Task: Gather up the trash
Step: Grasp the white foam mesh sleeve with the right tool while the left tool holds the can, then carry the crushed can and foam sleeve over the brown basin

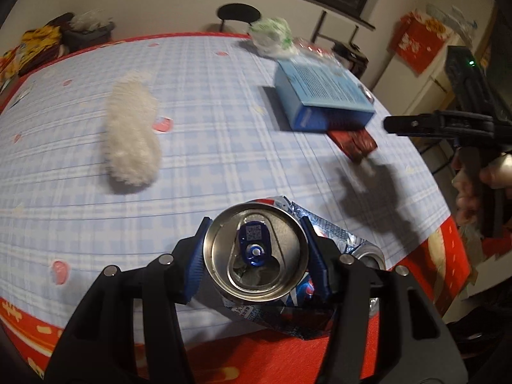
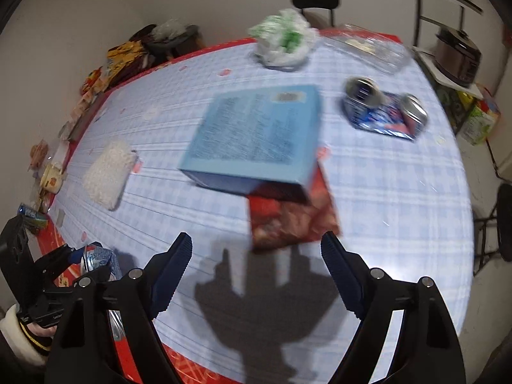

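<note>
Left gripper (image 1: 254,252) clamped on a crushed blue can (image 1: 256,249), pads pressing its rim from both sides, open top facing the camera. Held above the near edge of the table (image 1: 208,73), at six o'clock in the left wrist view. Seen again from the right wrist camera at eight o'clock, low and left, in the same grip.

Right gripper (image 2: 256,275) spread wide, nothing between the fingers, hanging over the checked tablecloth with its shadow just below. Ahead of it at twelve o'clock, a red packet (image 2: 291,220), partly tucked under a light blue box (image 2: 256,134).

Second flattened can (image 2: 384,112) lying at two o'clock in the right wrist view, well apart from the box. Crumpled white and green plastic bag (image 2: 281,41) at twelve o'clock near the far edge. Beside it, at one o'clock, possibly a clear plastic tray, too blurred to be sure. White fluffy piece (image 1: 132,131) at ten o'clock in the left wrist view, alone on the cloth.
</note>
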Demonstrator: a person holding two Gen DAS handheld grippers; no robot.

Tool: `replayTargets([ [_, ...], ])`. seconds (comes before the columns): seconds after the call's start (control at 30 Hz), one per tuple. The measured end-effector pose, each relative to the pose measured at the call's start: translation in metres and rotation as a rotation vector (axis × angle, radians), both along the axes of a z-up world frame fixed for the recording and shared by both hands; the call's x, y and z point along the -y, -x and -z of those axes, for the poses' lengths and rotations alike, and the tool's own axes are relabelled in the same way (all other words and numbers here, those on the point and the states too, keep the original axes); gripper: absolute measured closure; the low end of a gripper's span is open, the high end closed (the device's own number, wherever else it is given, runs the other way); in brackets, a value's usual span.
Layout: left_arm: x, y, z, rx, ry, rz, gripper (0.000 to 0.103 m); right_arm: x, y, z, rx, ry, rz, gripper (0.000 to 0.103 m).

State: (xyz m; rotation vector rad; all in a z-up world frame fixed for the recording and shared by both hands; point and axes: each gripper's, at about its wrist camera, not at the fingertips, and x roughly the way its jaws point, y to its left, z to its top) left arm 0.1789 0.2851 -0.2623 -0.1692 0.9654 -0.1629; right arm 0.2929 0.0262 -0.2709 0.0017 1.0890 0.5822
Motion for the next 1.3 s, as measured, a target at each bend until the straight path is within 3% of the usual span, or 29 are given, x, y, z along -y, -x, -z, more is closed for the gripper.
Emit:
replayTargets([
  [0.13,-0.039,0.016,-0.014,0.028,0.026,-0.107,0.047,-0.073,-0.005,-0.005,-0.016,-0.033,-0.129,0.021],
  [0.2,-0.060,0.026,-0.018,0.037,0.019,-0.169,0.047,-0.108,-0.008,-0.005,-0.024,-0.039,-0.175,0.015],
  [0.37,-0.102,0.049,-0.021,0.041,-0.003,-0.308,0.047,-0.211,-0.009,-0.002,-0.036,-0.054,-0.296,0.013],
  [0.57,-0.130,0.074,-0.024,0.036,-0.020,-0.410,0.047,-0.278,-0.008,0.011,-0.047,0.013,-0.317,0.014],
  [0.63,-0.135,0.080,-0.024,0.034,-0.023,-0.428,0.047,-0.280,-0.011,0.019,-0.075,0.035,-0.297,0.023],
  [0.7,-0.137,0.084,-0.025,0.033,-0.023,-0.442,0.047,-0.276,-0.014,0.025,-0.099,0.056,-0.279,0.048],
  [0.73,-0.138,0.085,-0.025,0.033,-0.022,-0.445,0.047,-0.271,-0.014,0.028,-0.118,0.058,-0.276,0.052],
  [0.77,-0.139,0.085,-0.025,0.032,-0.021,-0.447,0.047,-0.268,-0.013,0.029,-0.127,0.051,-0.279,0.065],
  [0.8,-0.138,0.085,-0.025,0.033,-0.019,-0.447,0.047,-0.265,-0.011,0.028,-0.123,0.049,-0.282,0.069],
  [1.1,-0.113,0.062,-0.033,0.047,-0.015,-0.372,0.047,-0.204,0.002,0.001,-0.060,-0.014,-0.269,0.076],
  [1.3,-0.074,0.031,-0.049,0.074,-0.013,-0.265,0.047,-0.126,0.018,-0.026,0.018,-0.050,-0.192,0.076],
])
